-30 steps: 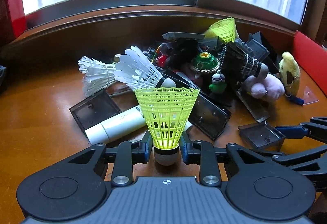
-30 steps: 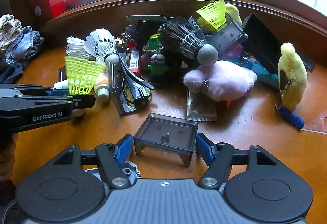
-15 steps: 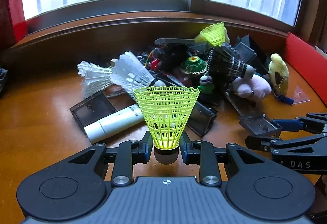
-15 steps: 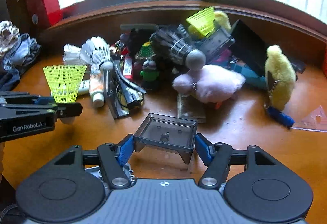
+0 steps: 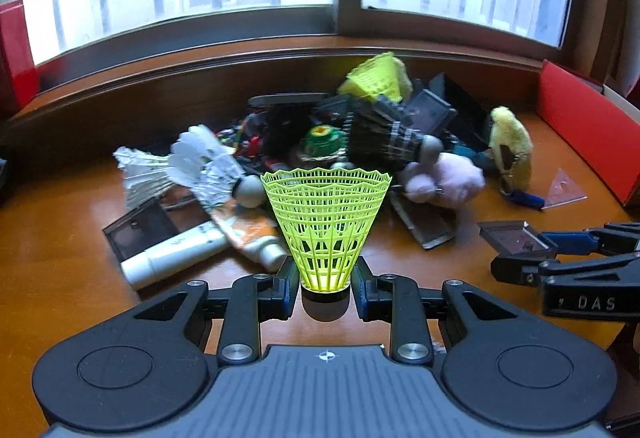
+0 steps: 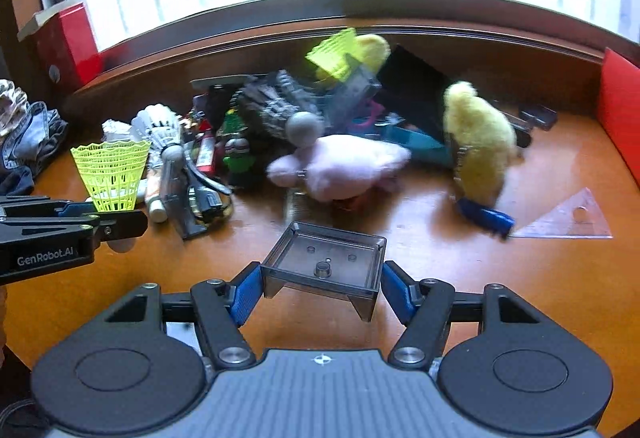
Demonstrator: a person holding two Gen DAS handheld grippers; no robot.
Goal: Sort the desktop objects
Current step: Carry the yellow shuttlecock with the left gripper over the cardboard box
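My left gripper (image 5: 325, 288) is shut on a yellow-green plastic shuttlecock (image 5: 326, 222), held upright above the wooden desk; it also shows in the right wrist view (image 6: 110, 174) at the left. My right gripper (image 6: 322, 288) is shut on a small smoky clear plastic tray (image 6: 324, 264), held level above the desk; it shows in the left wrist view (image 5: 516, 238) at the right. Both are lifted in front of the pile of objects (image 5: 360, 142).
The pile by the window holds white feather shuttlecocks (image 5: 200, 166), a black shuttlecock (image 5: 392, 142), another yellow shuttlecock (image 5: 376, 78), white tubes (image 5: 176, 254), pink plush (image 6: 340, 166), yellow plush (image 6: 476, 142), clear set square (image 6: 568, 218). A red box (image 6: 68, 42) stands left; clothes (image 6: 28, 134) lie at the left edge.
Both grippers have risen and pulled back from the pile, each still holding its object. The pile now looks farther and lower.
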